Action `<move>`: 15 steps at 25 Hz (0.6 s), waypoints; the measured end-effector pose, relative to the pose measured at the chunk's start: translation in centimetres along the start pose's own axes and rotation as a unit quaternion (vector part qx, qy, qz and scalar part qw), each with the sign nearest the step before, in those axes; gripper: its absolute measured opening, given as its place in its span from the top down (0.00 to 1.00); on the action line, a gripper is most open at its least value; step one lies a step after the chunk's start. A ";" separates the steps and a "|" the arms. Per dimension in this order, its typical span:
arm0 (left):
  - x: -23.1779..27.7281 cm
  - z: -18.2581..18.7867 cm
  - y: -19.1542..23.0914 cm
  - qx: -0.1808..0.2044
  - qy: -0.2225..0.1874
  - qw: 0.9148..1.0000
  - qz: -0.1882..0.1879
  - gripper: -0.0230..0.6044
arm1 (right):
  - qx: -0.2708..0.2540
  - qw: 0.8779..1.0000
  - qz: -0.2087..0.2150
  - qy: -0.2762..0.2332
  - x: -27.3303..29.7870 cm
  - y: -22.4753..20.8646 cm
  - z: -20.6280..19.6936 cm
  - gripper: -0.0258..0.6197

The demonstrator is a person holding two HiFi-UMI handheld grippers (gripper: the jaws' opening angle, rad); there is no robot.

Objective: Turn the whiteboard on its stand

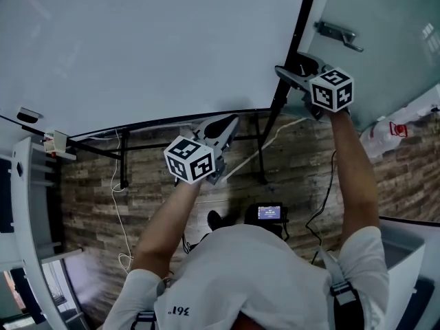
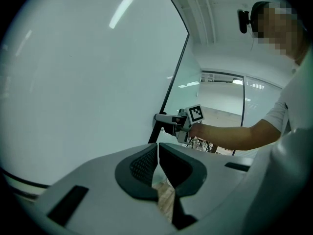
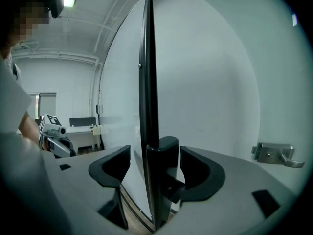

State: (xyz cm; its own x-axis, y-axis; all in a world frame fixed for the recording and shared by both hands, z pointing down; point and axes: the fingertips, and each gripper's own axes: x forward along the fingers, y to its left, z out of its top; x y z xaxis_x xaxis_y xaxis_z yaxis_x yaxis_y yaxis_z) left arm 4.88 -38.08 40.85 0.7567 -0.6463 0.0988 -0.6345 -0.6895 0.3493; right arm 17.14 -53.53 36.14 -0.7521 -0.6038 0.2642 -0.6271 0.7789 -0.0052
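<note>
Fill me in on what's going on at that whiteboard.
A person holds a gripper in each hand in front of a large whiteboard on its black stand. The right gripper is at the board's side, jaws wide apart on either side of the black edge and a dark fitting on it, not clamping. The left gripper is shut on nothing, held near the board's lower edge. Right now neither gripper has a hold on the board.
</note>
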 end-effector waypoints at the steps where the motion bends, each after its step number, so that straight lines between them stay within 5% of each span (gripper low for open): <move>1: -0.2 0.0 0.1 -0.001 0.000 1.000 0.002 0.96 | -0.004 1.000 0.003 0.004 0.3 0.1 0.0 0.47; 15: -1.6 0.7 0.0 -0.005 -0.017 1.000 0.006 0.97 | -0.009 1.000 -0.006 0.024 0.5 0.3 -0.1 0.49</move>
State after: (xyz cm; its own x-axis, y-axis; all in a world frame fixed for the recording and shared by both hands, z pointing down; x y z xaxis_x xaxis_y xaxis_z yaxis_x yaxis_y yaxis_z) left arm 3.56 -37.31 40.03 0.7430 -0.6654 0.0719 -0.6420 -0.6782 0.3577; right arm 16.58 -53.56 36.42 -0.7341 -0.6040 0.3103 -0.6317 0.7751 0.0145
